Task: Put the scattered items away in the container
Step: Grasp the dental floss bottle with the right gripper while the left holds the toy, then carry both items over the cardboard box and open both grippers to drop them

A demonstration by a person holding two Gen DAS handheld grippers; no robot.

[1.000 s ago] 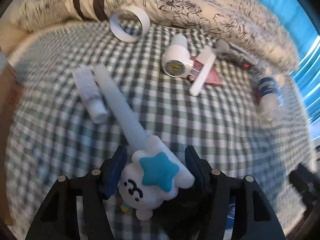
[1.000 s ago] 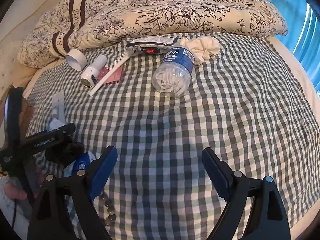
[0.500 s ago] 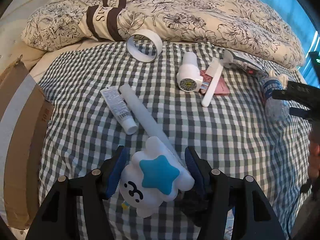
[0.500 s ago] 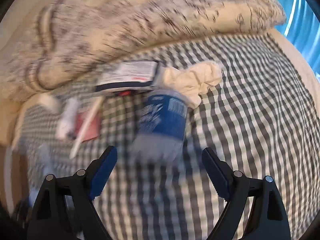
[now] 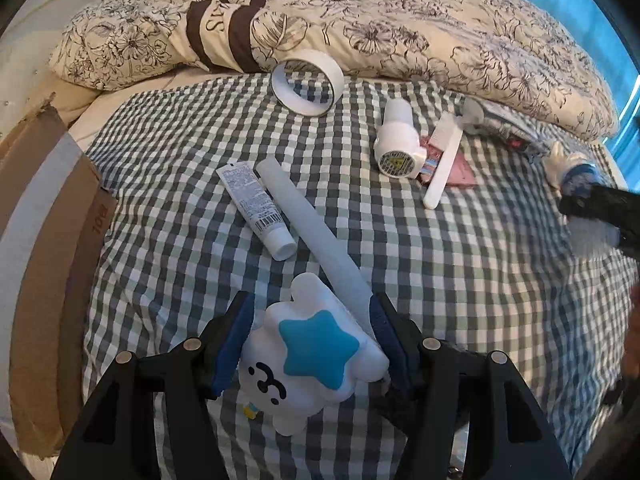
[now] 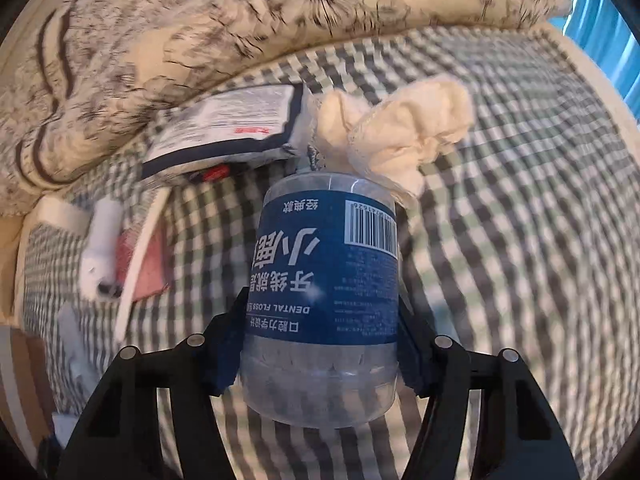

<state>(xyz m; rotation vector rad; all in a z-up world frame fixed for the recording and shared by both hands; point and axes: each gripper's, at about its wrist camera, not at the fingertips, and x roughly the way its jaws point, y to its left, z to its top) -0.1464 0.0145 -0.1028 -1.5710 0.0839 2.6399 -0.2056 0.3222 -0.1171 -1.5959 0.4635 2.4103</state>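
My left gripper (image 5: 312,344) is shut on a white plush toy (image 5: 316,356) with a blue star, held above the checked bed sheet. My right gripper (image 6: 320,344) is closed around a clear dental floss jar (image 6: 324,300) with a blue label that lies on the sheet; the jar also shows at the right edge of the left wrist view (image 5: 580,176). A cardboard box (image 5: 44,240) stands at the left edge of the bed. A white tube (image 5: 256,204), a long pale stick (image 5: 312,232), a tape roll (image 5: 306,80), a white bottle (image 5: 398,144) and a comb (image 5: 442,168) lie scattered.
A floral duvet (image 5: 400,20) is heaped along the far side. A cream cloth (image 6: 400,132) and a flat packet (image 6: 232,124) lie just behind the jar. A pink card (image 5: 456,164) lies under the comb.
My right gripper moved forward over the jar and its jaws closed on it. My left gripper rose and pulled back a little with the plush toy.
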